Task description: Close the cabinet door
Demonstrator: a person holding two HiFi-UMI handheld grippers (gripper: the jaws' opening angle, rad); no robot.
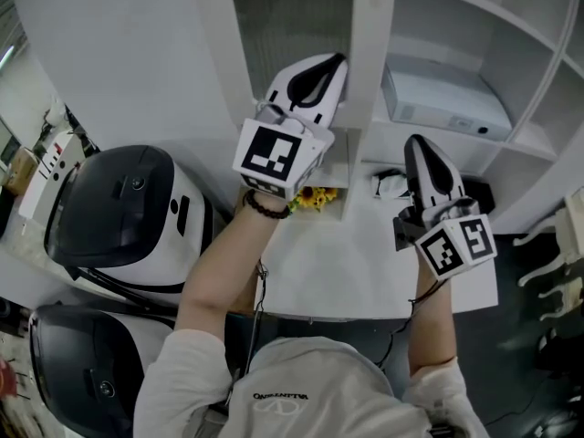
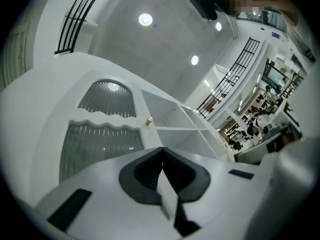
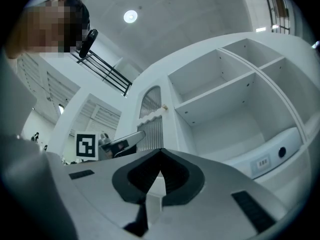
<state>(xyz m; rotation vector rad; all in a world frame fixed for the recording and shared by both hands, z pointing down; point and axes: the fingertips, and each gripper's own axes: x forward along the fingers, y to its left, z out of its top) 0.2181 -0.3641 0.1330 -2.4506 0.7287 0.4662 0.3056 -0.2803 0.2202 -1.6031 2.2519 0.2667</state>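
No word or number can be read. The person's shirt (image 1: 287,398) carries a line of print and a logo below the collar, both too blurred to make out. The white box (image 1: 447,99) on the cabinet shelf bears a small barcode-like label, illegible. The cubes on the left claw (image 1: 333,62) and right claw (image 1: 418,144) show only black-and-white square code patterns.

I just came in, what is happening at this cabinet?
A person holds a gripper in each hand before a white cabinet. The left gripper, jaws shut and empty, is held up close to the ribbed-glass door. The right gripper, also shut, hangs lower by the open shelves. The door looks closed or nearly so.
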